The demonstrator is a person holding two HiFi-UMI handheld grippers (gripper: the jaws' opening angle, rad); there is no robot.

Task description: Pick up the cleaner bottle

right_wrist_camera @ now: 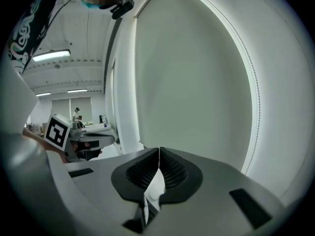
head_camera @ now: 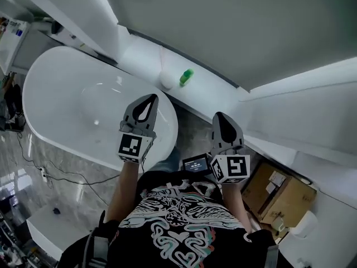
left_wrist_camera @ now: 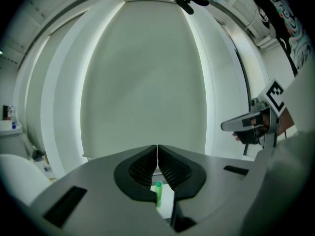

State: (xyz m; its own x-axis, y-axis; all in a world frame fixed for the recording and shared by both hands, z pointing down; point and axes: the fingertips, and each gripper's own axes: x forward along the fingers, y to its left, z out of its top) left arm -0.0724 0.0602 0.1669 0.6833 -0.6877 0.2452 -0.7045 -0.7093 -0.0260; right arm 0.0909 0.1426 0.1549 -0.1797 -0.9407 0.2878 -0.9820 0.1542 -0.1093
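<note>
The cleaner bottle (head_camera: 186, 76) has a green top and stands on the white ledge (head_camera: 212, 85) behind the bathtub (head_camera: 72, 99). A slice of the bottle (left_wrist_camera: 158, 191) shows through the gap below the left jaws. My left gripper (head_camera: 149, 97) is shut and empty, hanging over the tub's right end, short of the bottle. To its right, my right gripper (head_camera: 221, 116) is also shut with nothing in it, over the floor beside the tub. The left gripper (left_wrist_camera: 157, 146) and the right gripper (right_wrist_camera: 159, 149) both face the pale wall with their tips touching.
A white round object (head_camera: 166, 78) sits on the ledge just left of the bottle. A cardboard box (head_camera: 279, 194) lies on the floor at the right. Cables (head_camera: 50, 169) run over the marble floor at the left. The person's torso fills the bottom of the head view.
</note>
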